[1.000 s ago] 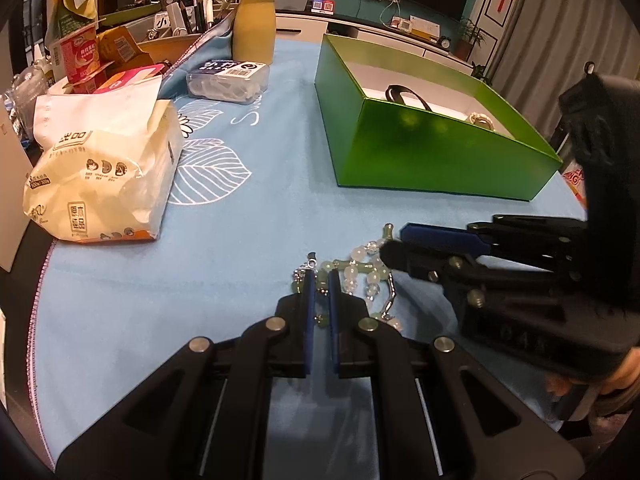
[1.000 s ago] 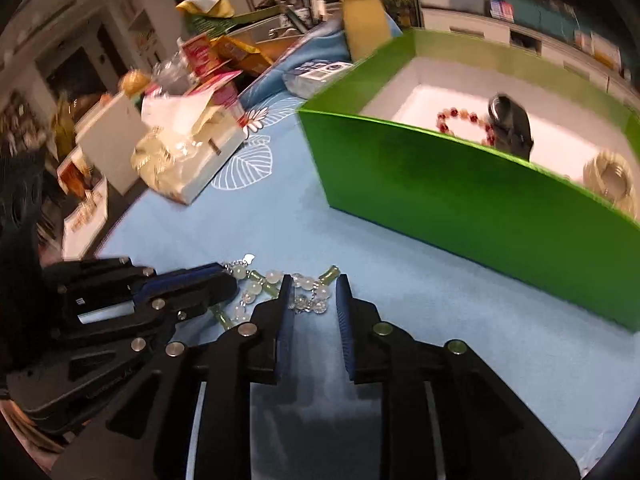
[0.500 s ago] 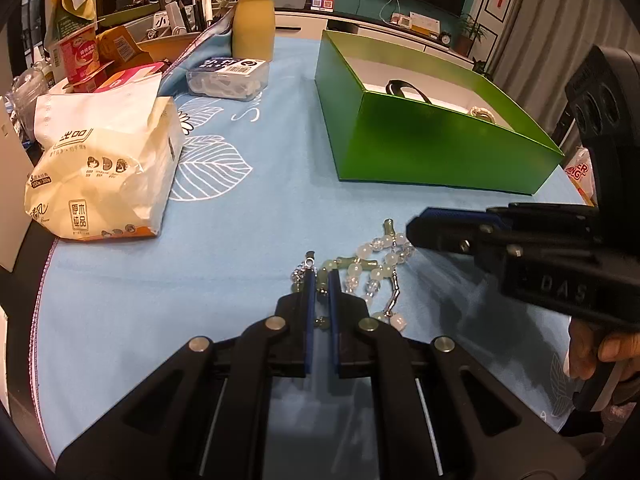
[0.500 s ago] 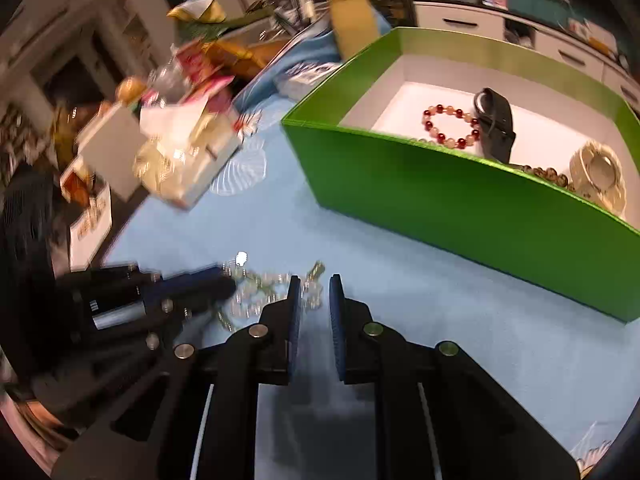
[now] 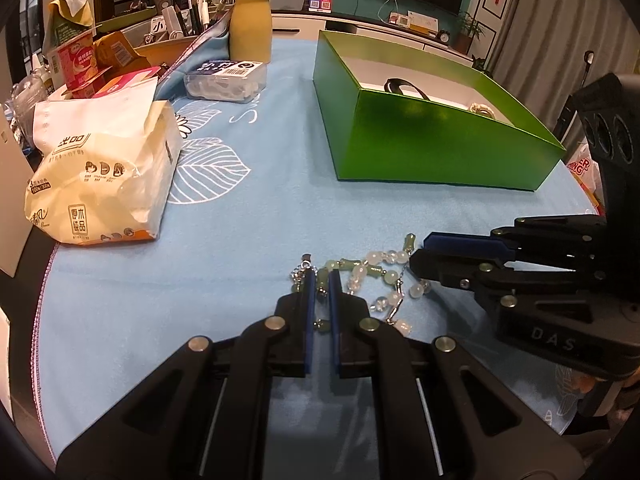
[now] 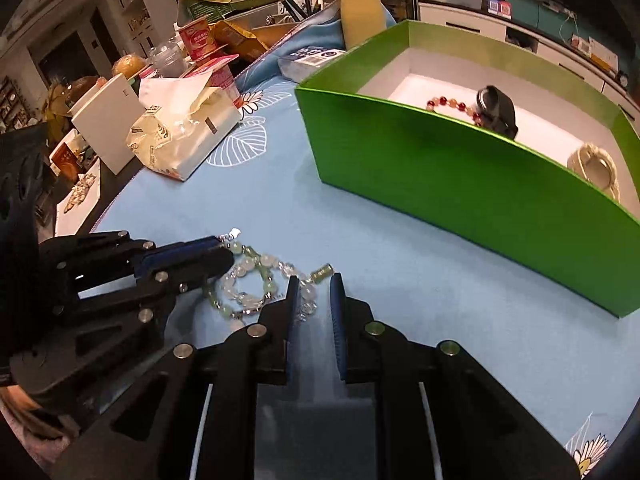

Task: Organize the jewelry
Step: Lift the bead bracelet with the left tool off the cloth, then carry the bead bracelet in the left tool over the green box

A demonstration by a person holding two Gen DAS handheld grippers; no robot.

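Left gripper: fingers nearly together, pinching a strand of the bead necklace between the blue pads at its clasp end.
Right gripper: jaws parted by a narrow gap, released; tips set over the necklace's opposite end, one white bead and a small green tube bead between them, not clamped.
Bead necklace: pale green and clear white beads on a silver chain, bunched flat on the light blue tablecloth, near the table's front edge, between the two grippers.
Green box: open-topped, white inside, standing on the cloth beyond the necklace, toward the far right of the table, well apart from it.
Box contents: red bead bracelet, black watch, cream coiled bracelet, all on the box floor.
Tissue pack: lies at the left edge of the cloth.
Clear plastic case: toward the far edge, in front of a yellow bottle.
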